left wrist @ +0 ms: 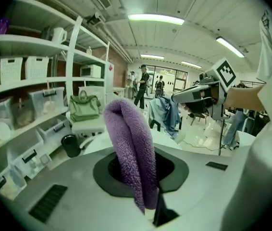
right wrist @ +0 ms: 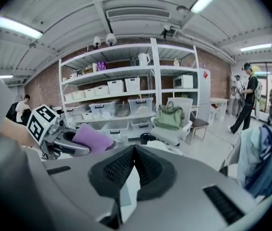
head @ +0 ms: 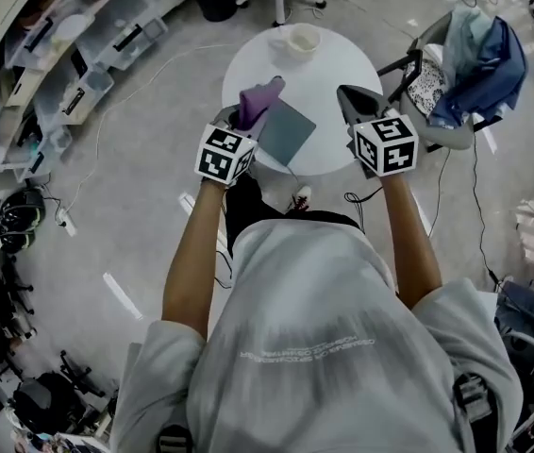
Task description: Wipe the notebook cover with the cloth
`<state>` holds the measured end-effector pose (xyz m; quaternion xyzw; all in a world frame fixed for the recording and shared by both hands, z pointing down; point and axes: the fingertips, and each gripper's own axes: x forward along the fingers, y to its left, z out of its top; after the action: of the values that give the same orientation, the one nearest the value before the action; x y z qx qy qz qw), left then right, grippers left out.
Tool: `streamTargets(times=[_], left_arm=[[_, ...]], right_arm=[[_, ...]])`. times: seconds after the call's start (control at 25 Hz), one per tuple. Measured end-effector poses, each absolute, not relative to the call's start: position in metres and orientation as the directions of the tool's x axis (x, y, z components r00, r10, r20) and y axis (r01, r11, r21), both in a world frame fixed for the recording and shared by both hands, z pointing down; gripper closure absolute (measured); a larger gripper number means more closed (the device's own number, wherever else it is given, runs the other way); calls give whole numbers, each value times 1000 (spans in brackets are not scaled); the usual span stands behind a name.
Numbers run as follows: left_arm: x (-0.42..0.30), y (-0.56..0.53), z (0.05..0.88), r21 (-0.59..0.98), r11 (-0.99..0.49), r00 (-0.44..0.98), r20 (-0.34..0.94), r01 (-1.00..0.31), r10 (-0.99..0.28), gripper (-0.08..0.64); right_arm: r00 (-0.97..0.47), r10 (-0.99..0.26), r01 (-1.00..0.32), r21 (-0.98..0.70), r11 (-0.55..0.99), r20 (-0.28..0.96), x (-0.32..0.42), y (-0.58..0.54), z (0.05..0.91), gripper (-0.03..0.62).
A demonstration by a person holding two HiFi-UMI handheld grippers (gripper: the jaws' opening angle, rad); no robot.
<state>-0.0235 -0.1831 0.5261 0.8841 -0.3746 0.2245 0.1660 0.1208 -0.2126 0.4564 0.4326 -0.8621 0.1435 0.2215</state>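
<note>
Cloth [head: 259, 100] pinched in left gripper [head: 245, 113] by notebook [head: 287, 132], apparently ready to wipe; right gripper [head: 352, 100] closed, empty, held aside.

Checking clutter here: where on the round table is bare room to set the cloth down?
Bare table between the cup and the notebook, and right of the notebook toward the right gripper. Crowded at near left: notebook, cloth, left gripper.

Bare white tabletop [head: 342, 69] lies open at upper centre of the head view, between the notebook [head: 286, 132] near its lower edge and a bowl [head: 302, 39] at its far rim. A clothes-draped chair [head: 465, 74] crowds the tabletop's right side in the upper right, while the shelving [head: 69, 64] at upper left stands well apart across open floor [head: 154, 159].
</note>
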Motion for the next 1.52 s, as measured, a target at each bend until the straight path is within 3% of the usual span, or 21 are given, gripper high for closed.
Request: streamTargets(times=[0.32,0.64,1.04,1.52], left_arm=[[-51,-239,394,-17,-573,535,336,-819,-775,506],[-64,-244,298,-132,-534,507,192,-835,-840,506],[-71,-214,244,-235,-494,485,99,-837,-869,506],[-82,-194,231,-282,-466,455,106,-839,-884,506]], right_arm=[[-527,-782,-797,126,591,333,130,-251,352,589],[-531,-821,-796,208,568,211,131,-257,272,589],[-551,-821,-762,312,568,149,116,-231,230,589],[-567,-810,-745,328,582,149,100,-213,220,591]])
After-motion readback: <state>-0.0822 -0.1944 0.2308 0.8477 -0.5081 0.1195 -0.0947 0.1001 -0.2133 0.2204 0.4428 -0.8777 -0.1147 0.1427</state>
